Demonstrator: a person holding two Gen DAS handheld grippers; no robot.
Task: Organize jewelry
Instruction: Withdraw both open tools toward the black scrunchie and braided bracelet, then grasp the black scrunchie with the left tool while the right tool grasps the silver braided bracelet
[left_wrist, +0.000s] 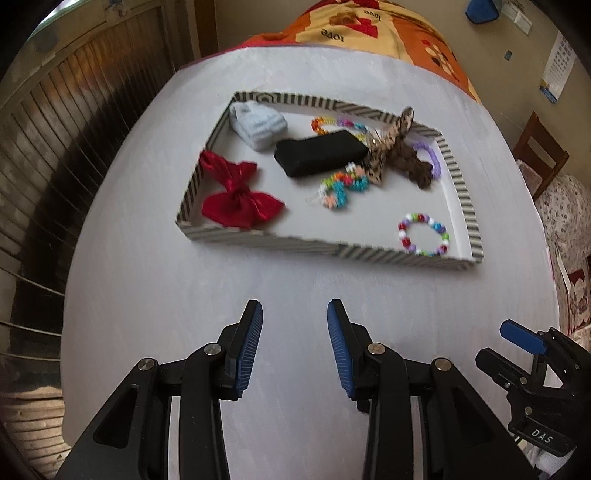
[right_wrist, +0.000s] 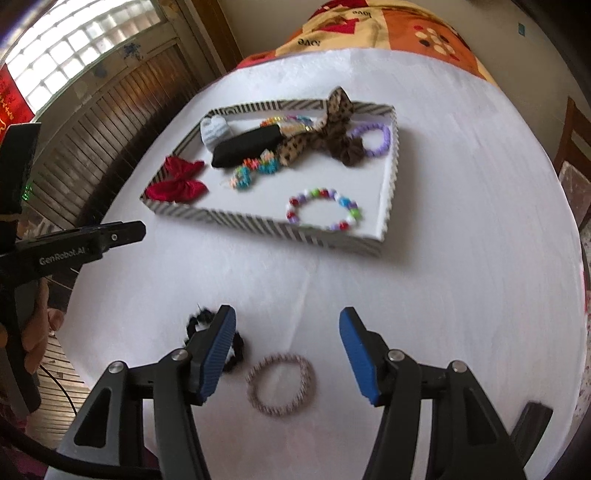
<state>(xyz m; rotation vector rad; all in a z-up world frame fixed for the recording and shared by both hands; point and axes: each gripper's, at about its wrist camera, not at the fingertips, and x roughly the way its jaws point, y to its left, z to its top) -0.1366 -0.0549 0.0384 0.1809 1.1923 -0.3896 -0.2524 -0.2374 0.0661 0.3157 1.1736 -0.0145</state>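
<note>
Pink bracelet (right_wrist: 280, 384) lies between right gripper (right_wrist: 288, 347) fingers, spread wide; left gripper (left_wrist: 295, 345) wide, empty.

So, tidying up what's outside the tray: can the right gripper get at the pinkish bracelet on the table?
Probably yes. The right gripper is open, the pinkish bracelet lies flat between its fingers, nothing covering it.

My L gripper (left_wrist: 295, 314) hovers w/ jaws spread wide, nothing between. R gripper (right_wrist: 288, 325) likewise agape, empty, angled downward.
</note>
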